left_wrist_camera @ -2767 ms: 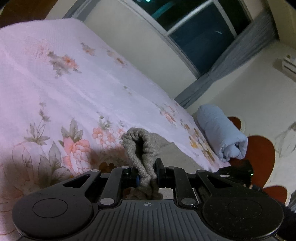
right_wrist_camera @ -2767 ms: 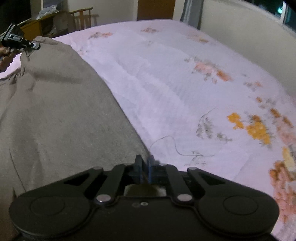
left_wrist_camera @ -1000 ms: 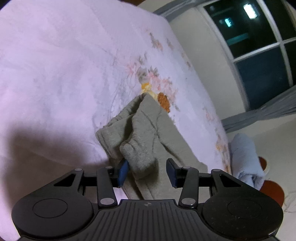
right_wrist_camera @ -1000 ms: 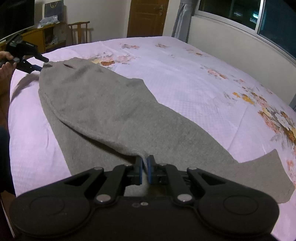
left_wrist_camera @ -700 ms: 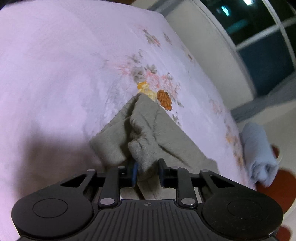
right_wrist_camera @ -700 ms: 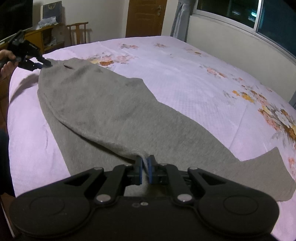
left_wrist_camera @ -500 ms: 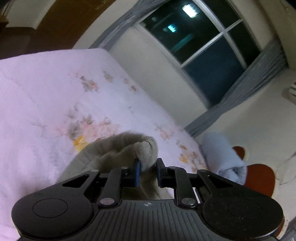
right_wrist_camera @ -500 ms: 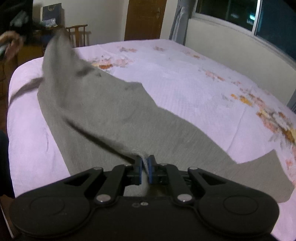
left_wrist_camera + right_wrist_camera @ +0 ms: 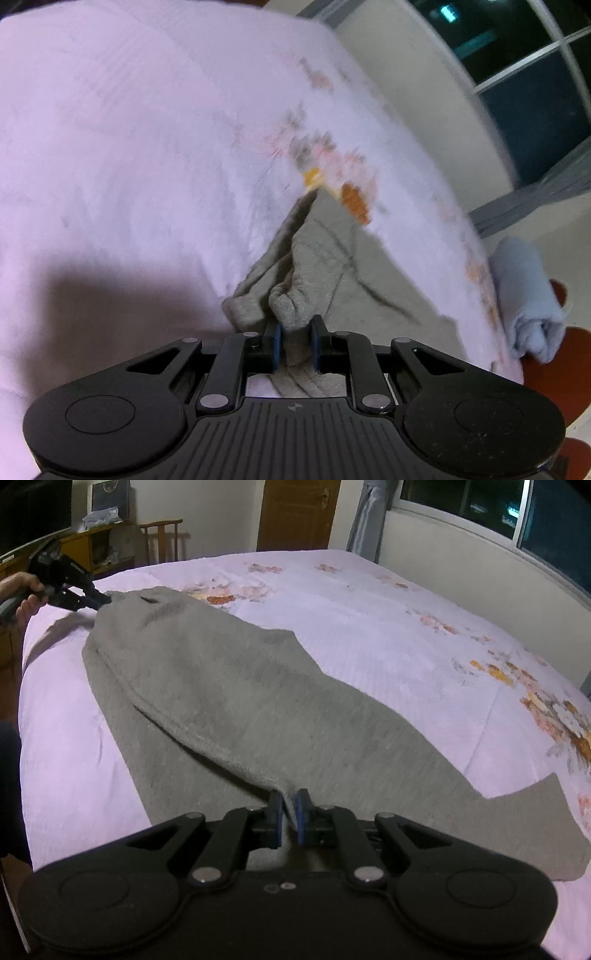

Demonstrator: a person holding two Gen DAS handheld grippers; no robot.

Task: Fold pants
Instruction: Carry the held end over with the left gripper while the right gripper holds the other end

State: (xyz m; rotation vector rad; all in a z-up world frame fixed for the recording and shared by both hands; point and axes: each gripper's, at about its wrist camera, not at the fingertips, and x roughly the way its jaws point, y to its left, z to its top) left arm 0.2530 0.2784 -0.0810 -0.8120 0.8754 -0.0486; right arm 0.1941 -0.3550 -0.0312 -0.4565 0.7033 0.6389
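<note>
The grey pants [image 9: 236, 698] lie stretched along the pink floral bed [image 9: 388, 627], folded lengthwise with one leg over the other. My right gripper [image 9: 289, 823] is shut on a fold of the pants at the near end. My left gripper [image 9: 294, 349] is shut on a bunched end of the pants [image 9: 332, 266]. In the right wrist view the left gripper [image 9: 98, 598] shows at the far left, pinching the far end low over the bed.
A rolled light-blue blanket [image 9: 524, 302] lies beyond the bed's corner. A window [image 9: 535, 74] with grey curtains runs along the wall. A wooden door [image 9: 295, 513], a chair [image 9: 162, 539] and a desk [image 9: 92, 550] stand beyond the far side of the bed.
The left gripper opened, shut again on the pants' end, lifted it and brought it back down to the bed. The cloth has settled flat. The right gripper has stayed shut in place.
</note>
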